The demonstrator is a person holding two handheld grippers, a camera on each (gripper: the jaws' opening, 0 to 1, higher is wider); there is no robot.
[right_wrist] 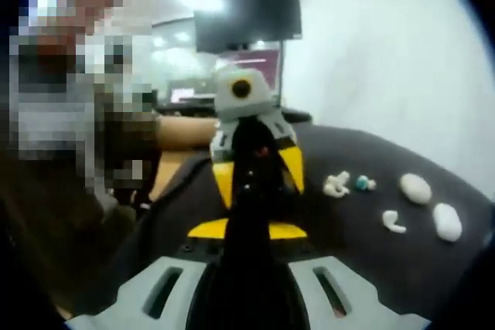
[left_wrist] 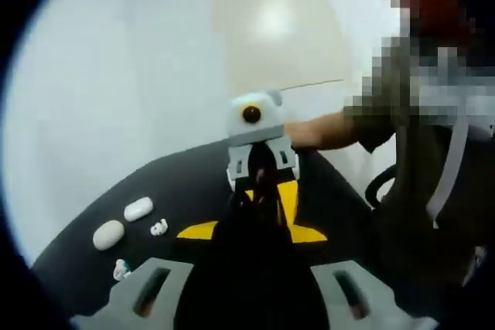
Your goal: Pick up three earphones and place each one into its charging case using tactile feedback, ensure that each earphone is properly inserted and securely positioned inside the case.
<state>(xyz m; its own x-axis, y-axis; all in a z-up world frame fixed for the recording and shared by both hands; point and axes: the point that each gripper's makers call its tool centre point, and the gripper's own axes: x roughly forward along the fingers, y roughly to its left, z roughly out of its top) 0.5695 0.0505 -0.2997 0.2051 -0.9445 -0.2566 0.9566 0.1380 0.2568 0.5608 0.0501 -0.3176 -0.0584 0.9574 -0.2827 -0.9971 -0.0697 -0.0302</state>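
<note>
I see a dark table [right_wrist: 363, 253] with yellow markings [left_wrist: 203, 230] near its middle. Toward one edge lie two white oval cases [right_wrist: 416, 188] [right_wrist: 447, 222], closed as far as I can tell. Beside them I see a white earphone [right_wrist: 393, 222], another white earphone [right_wrist: 336, 185] and one with a teal tip [right_wrist: 363, 183], all apart.
</note>
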